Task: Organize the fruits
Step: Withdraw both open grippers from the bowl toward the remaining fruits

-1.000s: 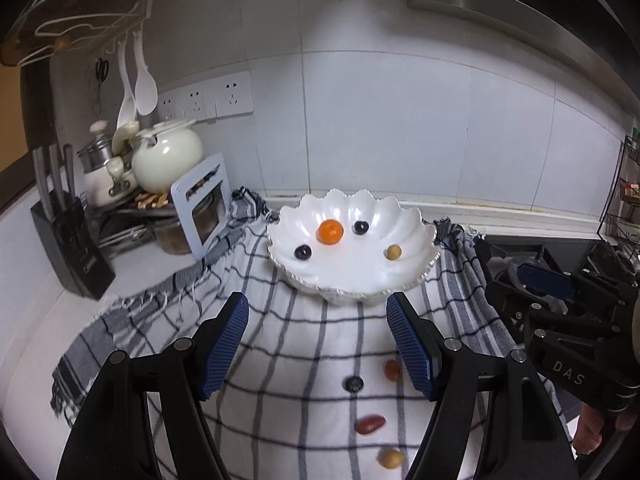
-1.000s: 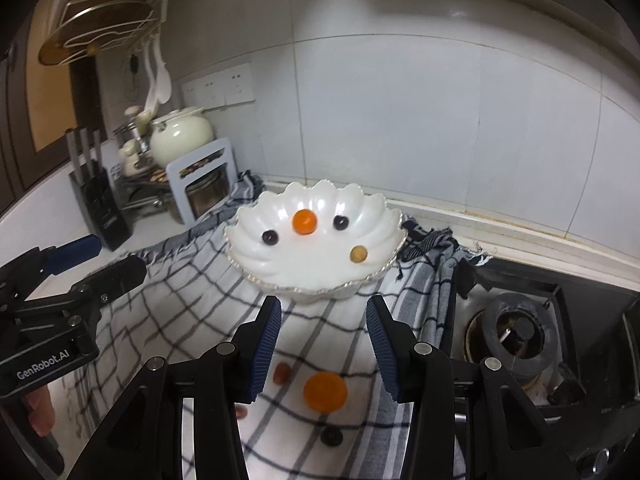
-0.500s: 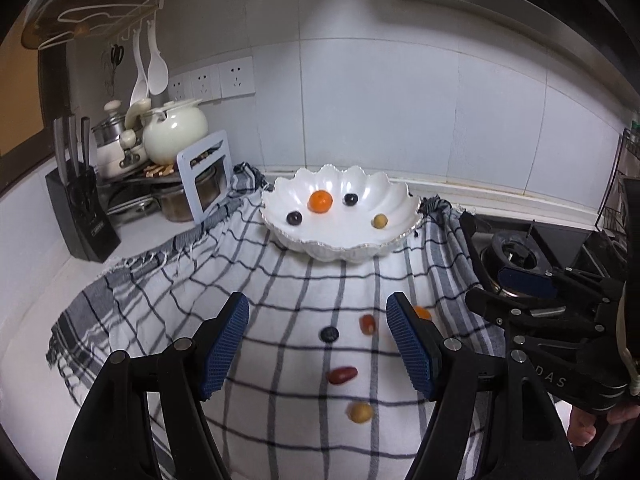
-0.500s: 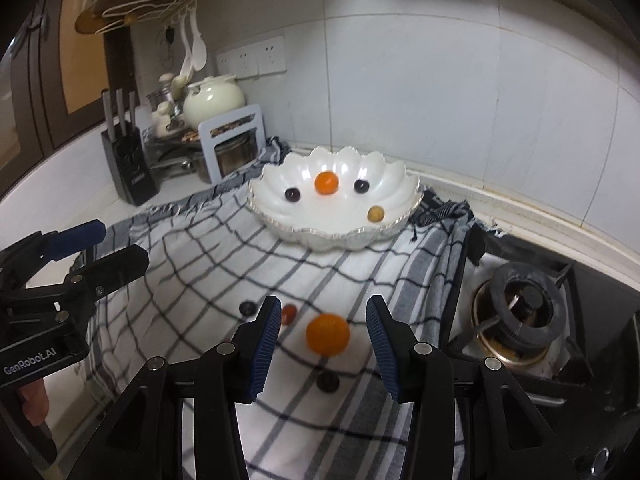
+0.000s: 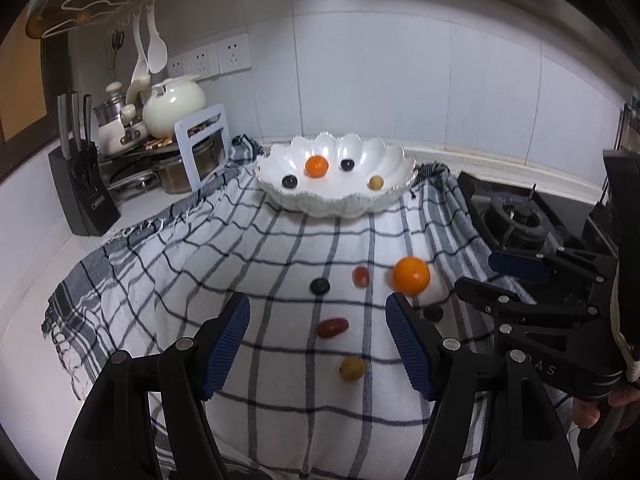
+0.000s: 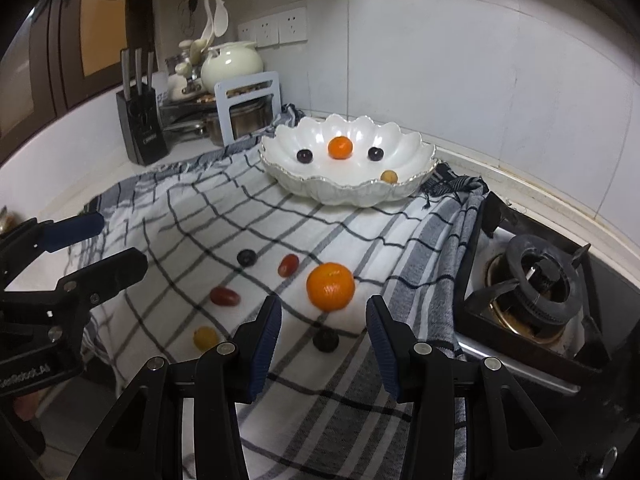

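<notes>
Fruit lies in two groups on your checked cloth (image 5: 256, 272), which covers the surface from the knife block (image 6: 141, 128) at the left edge to the gas burner (image 6: 532, 292) at the right.

Your left tongs (image 5: 318, 346) hang above the near part of the cloth with their blue pads spread wide and nothing between them. In the left wrist view, a red grape (image 5: 332, 327) and a yellow grape (image 5: 352, 368) lie on the cloth in the gap between the pads, with a dark grape (image 5: 320, 286) and another red grape (image 5: 361, 276) a little farther from you.

Toward the back edge of the surface, near the tiled wall, the white scalloped bowl (image 6: 360, 196) sits on the cloth. It holds a small orange (image 6: 340, 147), two dark grapes to either side of it, and a yellowish grape (image 6: 388, 176) near its right rim.

Your right tongs (image 6: 323, 342) are also spread apart and empty. The large orange (image 6: 330, 286) rests on the cloth just beyond their tips, roughly centred on the gap, and a dark grape (image 6: 326, 340) lies on the cloth between the pads, touching neither.
</notes>
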Demonstrator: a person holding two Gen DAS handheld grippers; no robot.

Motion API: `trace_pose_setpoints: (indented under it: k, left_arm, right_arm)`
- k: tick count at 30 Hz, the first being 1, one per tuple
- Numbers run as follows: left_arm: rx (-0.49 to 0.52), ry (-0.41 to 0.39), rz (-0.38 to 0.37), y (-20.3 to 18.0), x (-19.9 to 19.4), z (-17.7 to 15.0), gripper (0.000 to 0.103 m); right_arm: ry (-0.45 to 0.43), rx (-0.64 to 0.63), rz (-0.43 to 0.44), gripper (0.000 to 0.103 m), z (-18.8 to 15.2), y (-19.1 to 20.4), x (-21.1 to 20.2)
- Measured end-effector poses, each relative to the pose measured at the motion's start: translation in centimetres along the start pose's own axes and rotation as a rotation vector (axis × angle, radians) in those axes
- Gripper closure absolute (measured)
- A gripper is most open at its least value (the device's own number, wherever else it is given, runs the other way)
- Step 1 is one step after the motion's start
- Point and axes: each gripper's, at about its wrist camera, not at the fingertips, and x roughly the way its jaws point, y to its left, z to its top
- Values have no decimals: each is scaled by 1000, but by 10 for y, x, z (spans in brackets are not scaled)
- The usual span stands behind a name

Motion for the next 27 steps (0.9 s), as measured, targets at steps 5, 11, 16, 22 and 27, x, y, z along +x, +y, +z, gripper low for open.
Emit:
trace_pose_setpoints:
  k: [5, 11, 16, 22, 27]
  left_arm:
    - [-16, 41, 0, -1, 10, -13, 38]
    - [-16, 81, 10, -6, 23, -25, 43]
    - [-21, 123, 0, -12, 34, -35, 46]
    - [-49, 169, -13, -16, 48, -44, 50]
    - [-87, 202, -19, -17, 62, -48, 55]
  right_arm:
    - [22, -2, 12, 58, -10, -1, 9]
    - [58, -21, 27, 58, -16, 1, 24]
    - [81, -29, 44, 58, -20, 1, 35]
    - [108, -3, 61, 59, -24, -5, 49]
    - [120, 25, 62, 61, -24, -10, 59]
